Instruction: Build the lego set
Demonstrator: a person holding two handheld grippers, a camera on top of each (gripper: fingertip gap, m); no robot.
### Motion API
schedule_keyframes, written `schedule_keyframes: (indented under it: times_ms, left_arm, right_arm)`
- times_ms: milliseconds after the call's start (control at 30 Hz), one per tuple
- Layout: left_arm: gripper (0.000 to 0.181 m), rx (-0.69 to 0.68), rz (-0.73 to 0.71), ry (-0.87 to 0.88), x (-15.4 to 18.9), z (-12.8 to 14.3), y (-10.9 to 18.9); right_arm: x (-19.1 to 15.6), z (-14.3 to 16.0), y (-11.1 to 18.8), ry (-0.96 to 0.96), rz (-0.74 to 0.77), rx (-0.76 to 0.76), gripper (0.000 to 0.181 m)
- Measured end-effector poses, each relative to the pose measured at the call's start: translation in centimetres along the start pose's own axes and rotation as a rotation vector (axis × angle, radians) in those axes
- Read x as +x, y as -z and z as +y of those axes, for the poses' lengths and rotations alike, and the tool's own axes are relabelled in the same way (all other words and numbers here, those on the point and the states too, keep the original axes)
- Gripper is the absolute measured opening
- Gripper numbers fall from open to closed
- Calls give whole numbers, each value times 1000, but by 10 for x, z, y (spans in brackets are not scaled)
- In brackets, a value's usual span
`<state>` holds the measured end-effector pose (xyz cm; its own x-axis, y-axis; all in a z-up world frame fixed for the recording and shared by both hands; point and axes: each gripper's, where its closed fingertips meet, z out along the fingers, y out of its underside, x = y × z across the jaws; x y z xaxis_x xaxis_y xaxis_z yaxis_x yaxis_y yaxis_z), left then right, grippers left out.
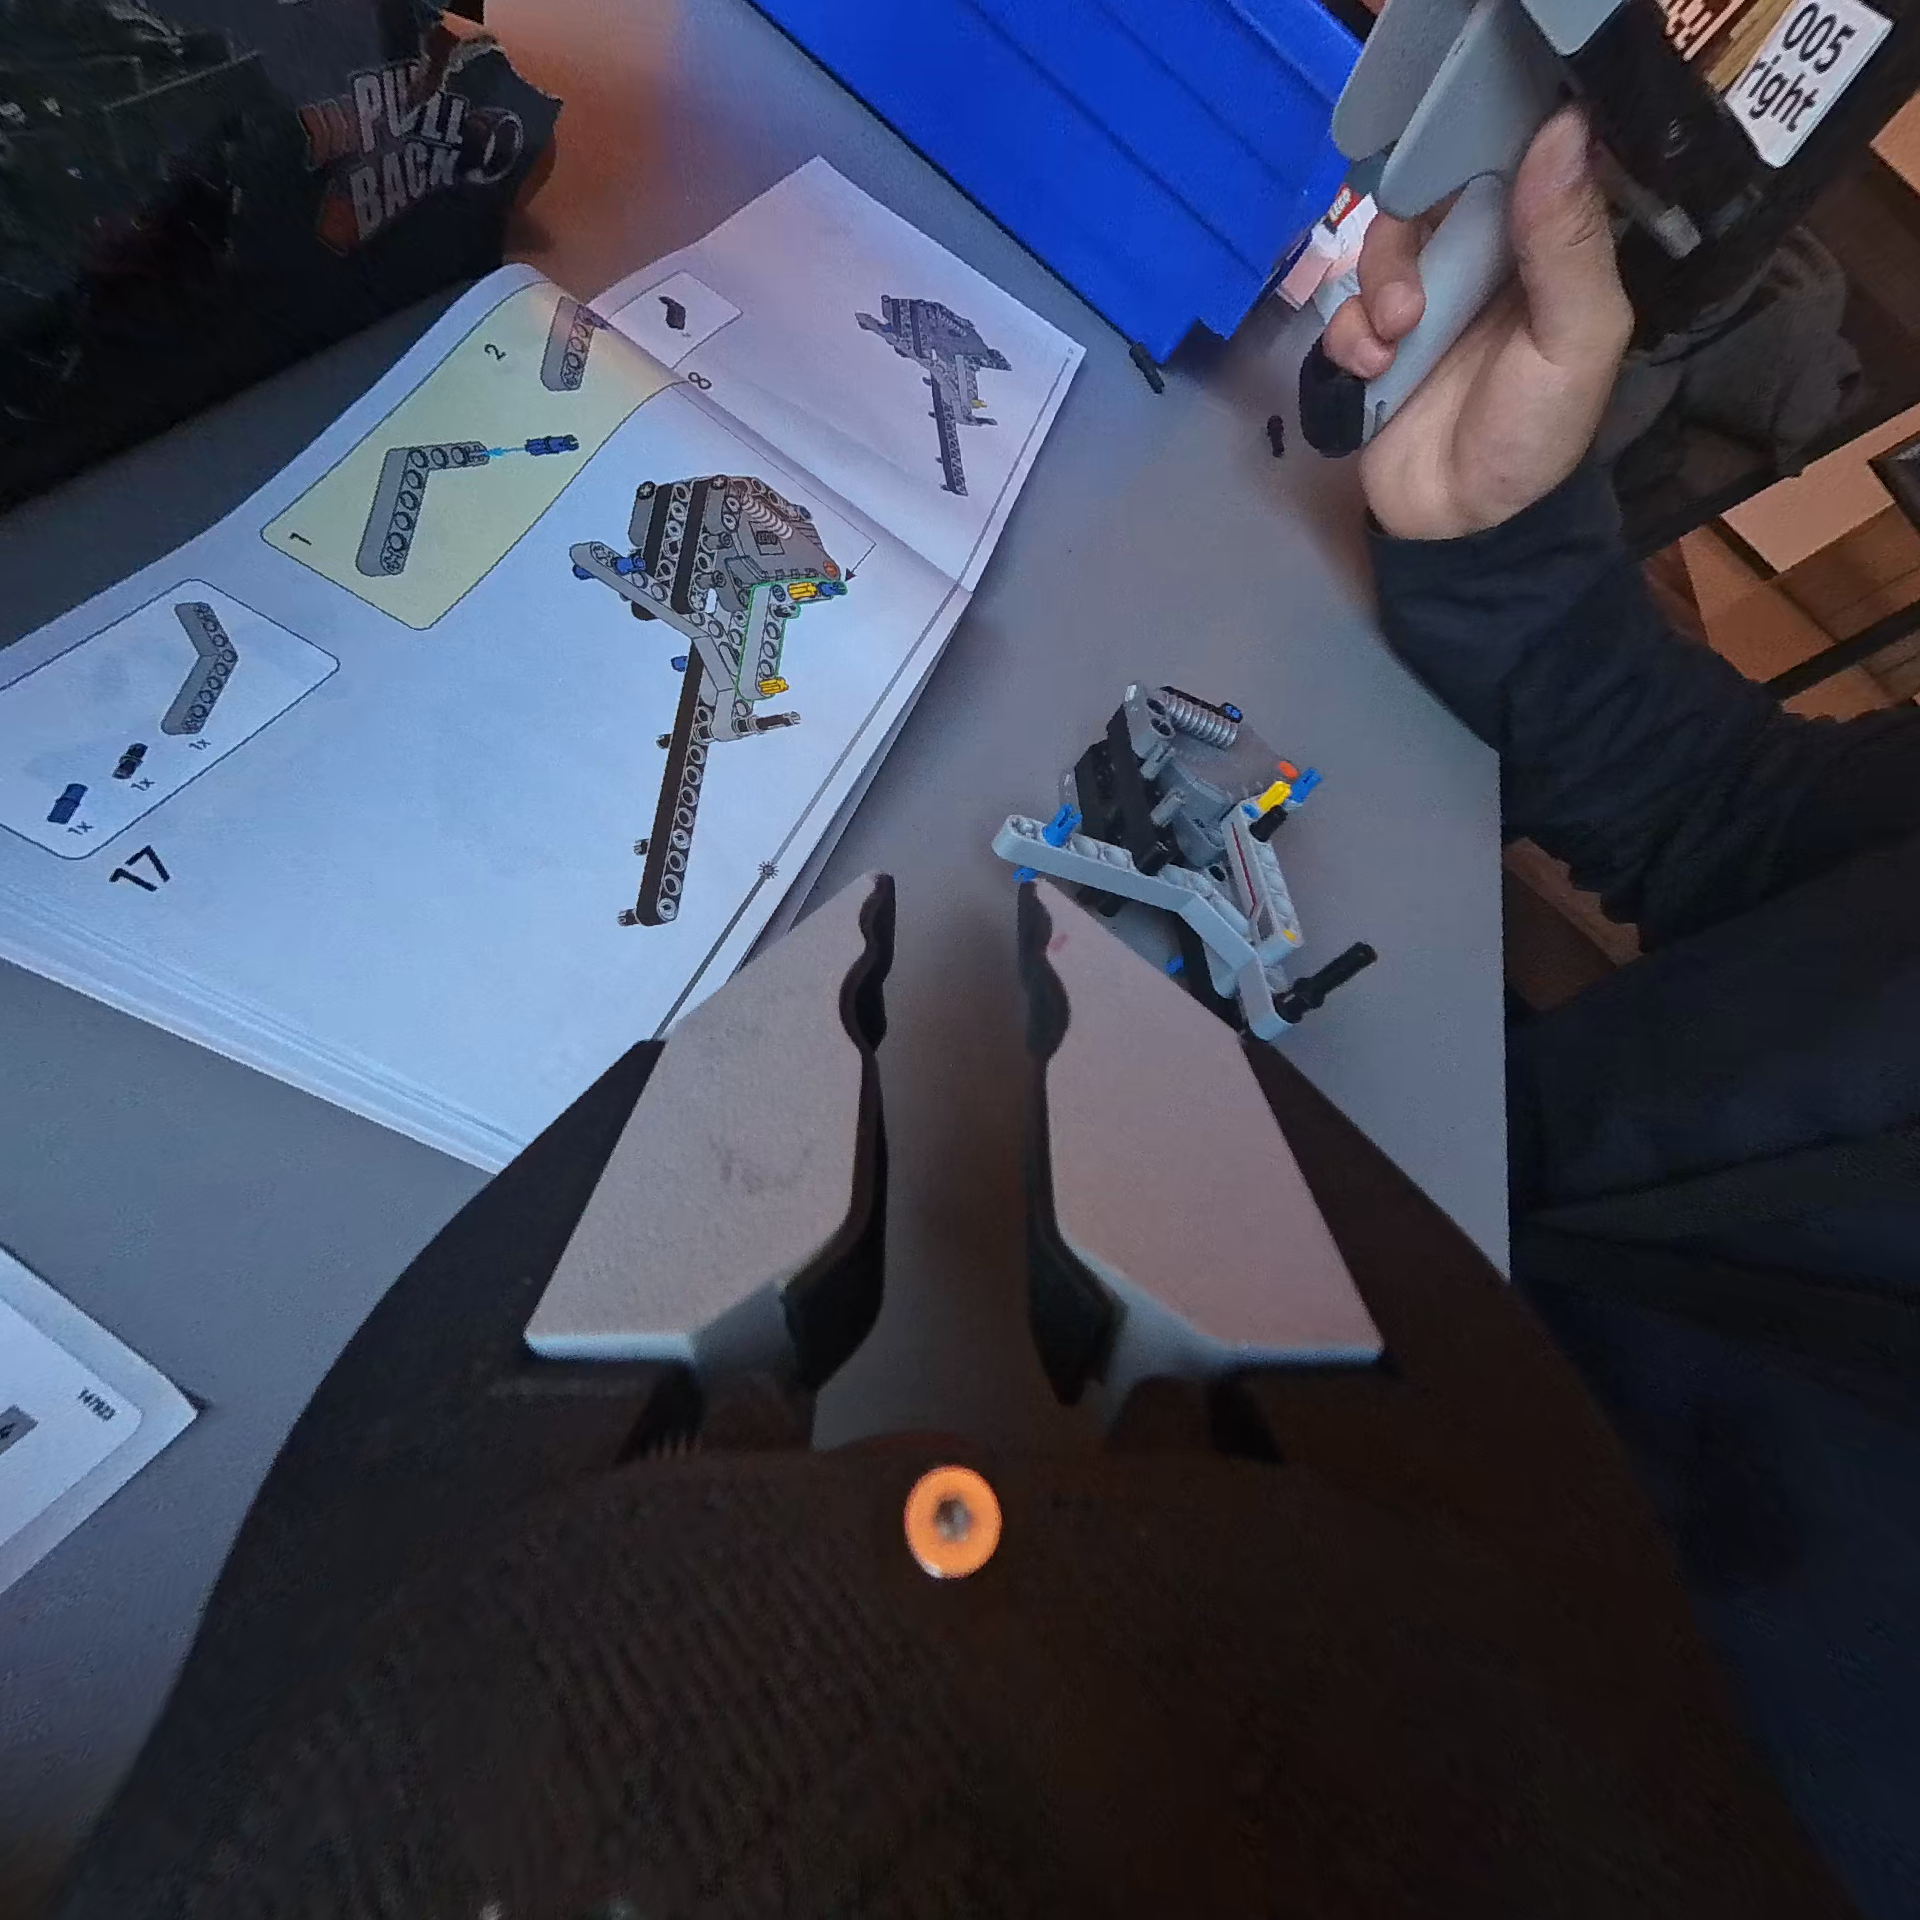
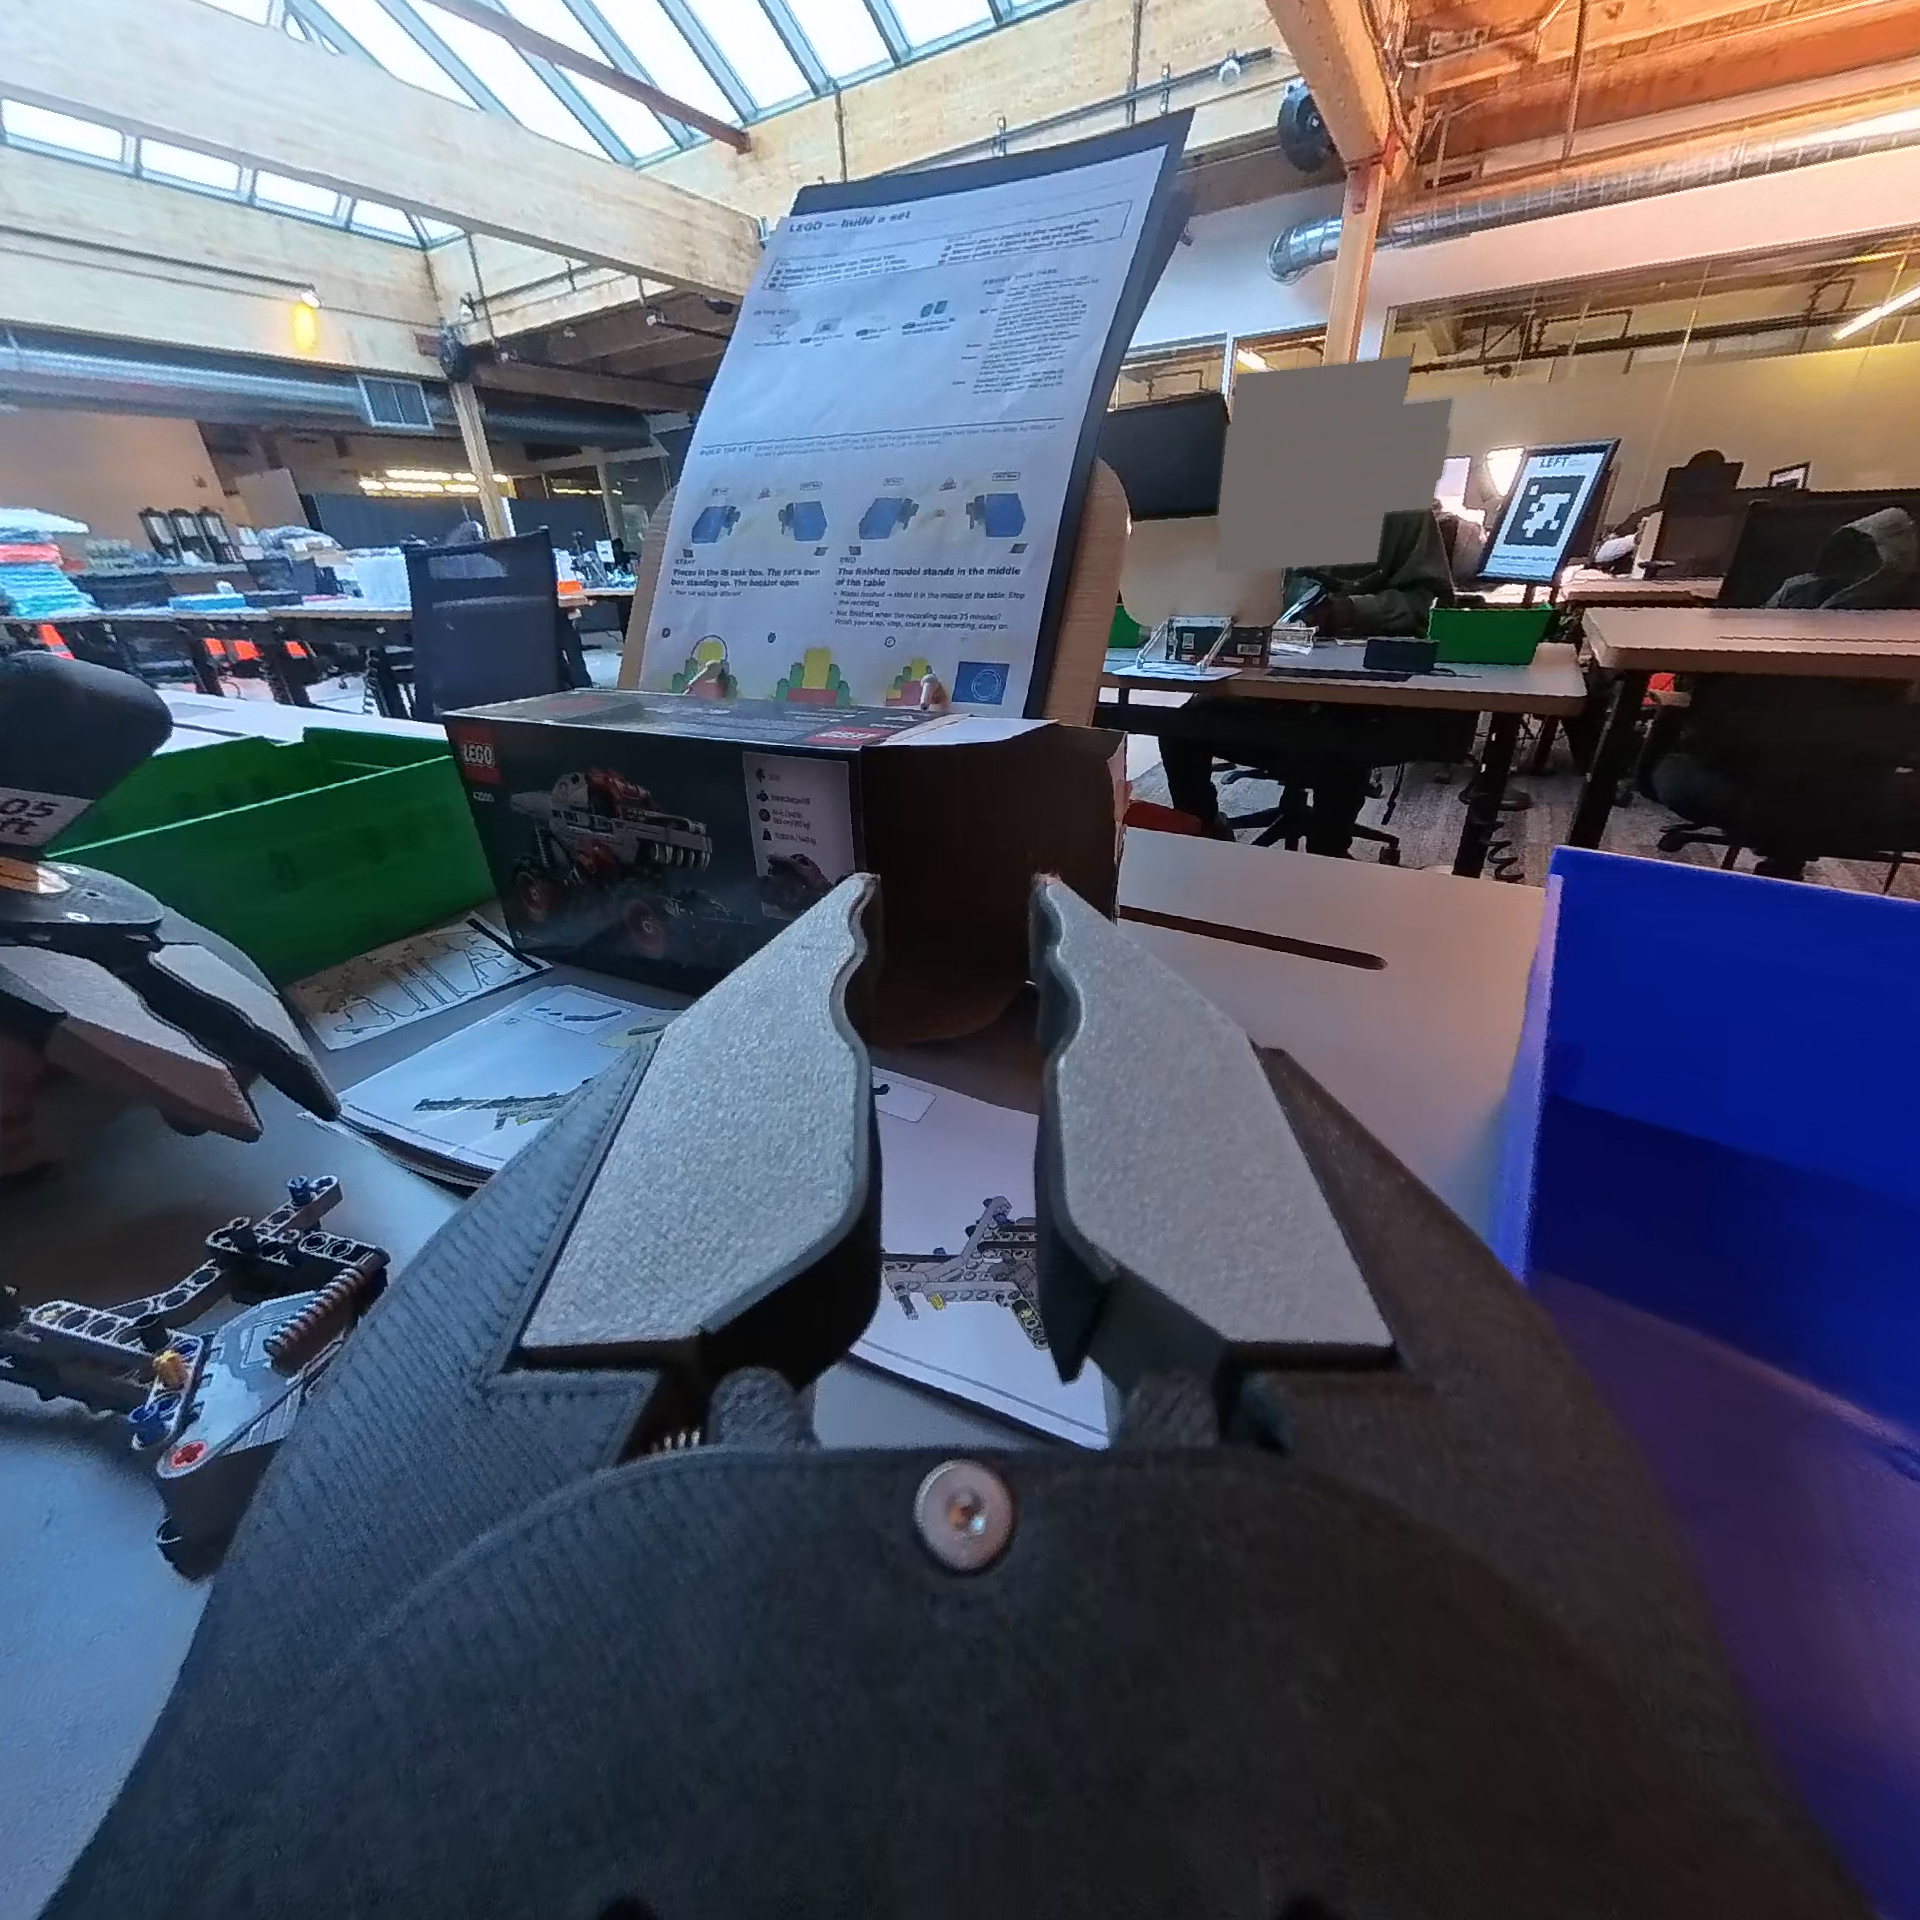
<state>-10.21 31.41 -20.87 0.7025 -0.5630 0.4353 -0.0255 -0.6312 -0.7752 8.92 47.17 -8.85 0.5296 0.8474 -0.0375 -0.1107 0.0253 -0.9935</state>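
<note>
A partly built lego model (image 1: 1174,831) of grey and black beams with a spring and blue and yellow pins lies on the grey table. It also shows low at the left of the right wrist view (image 2: 197,1320). My left gripper (image 1: 956,894) is open and empty, just left of the model. My right gripper (image 2: 956,904) is open and empty, held up above the table; it shows at the top right of the left wrist view (image 1: 1496,156), held by a hand. The open instruction booklet (image 1: 520,644) lies left of the model.
A blue bin (image 1: 1060,135) stands at the back right, also in the right wrist view (image 2: 1725,1122). Two small black pins (image 1: 1276,431) lie near it. The set's box (image 2: 675,831), a green bin (image 2: 270,831) and a propped instruction sheet (image 2: 904,436) stand behind. Tip to tip, the grippers are about 30 centimetres apart.
</note>
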Motion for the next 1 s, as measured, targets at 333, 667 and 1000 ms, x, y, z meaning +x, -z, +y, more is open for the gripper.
schedule_keyframes:
  times_ms: [333,667,1000]
  left_arm:
    - [22,-11,-1,8,-2,2,-2]
    - [22,-11,0,1,-1,2,-1]
    - [22,-4,-24,-15,-3,0,0]
  right_arm:
    - [-1,-2,1,-3,-5,7,24]
    - [-2,0,0,0,-7,1,24]
    - [-4,3,-2,30,-6,-15,23]
